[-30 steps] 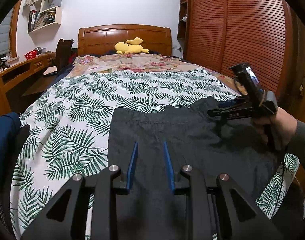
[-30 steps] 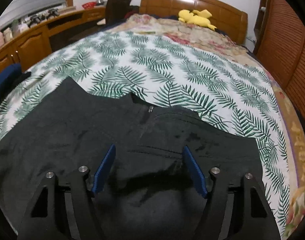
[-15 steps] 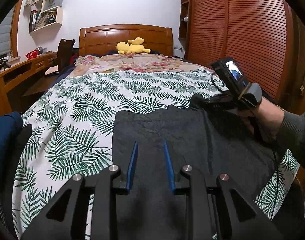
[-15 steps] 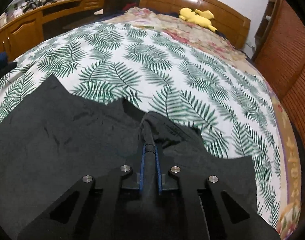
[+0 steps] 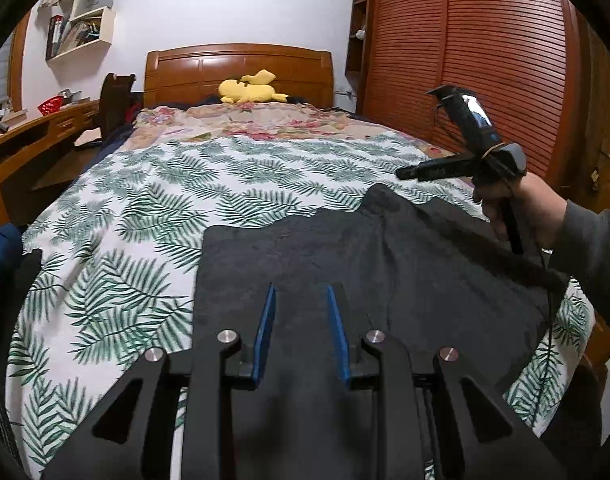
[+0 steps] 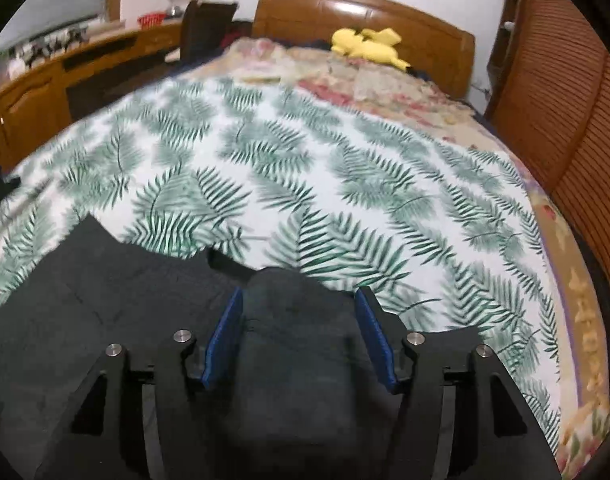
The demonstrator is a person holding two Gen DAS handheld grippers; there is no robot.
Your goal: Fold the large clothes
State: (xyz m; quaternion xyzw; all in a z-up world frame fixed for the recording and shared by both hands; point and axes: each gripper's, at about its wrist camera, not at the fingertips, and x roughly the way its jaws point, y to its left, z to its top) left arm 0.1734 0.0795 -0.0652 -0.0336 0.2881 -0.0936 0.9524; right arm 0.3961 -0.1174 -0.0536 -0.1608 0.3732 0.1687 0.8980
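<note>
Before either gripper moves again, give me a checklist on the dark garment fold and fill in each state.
1. Right gripper open: ok. Its blue pads stand wide apart with a hump of the dark garment between them.
2. Right gripper free of the cloth: cannot tell. In the left wrist view it looks lifted above the garment; in its own view the hump sits close between the pads.
3. Left gripper open, holding nothing: ok. It is over the garment's near part.
4. Garment lying flat: not ok. A raised peak shows at its far edge.
5. Garment wholly on the leaf-print bedspread: cannot tell. Its near edge is hidden behind the grippers.
</note>
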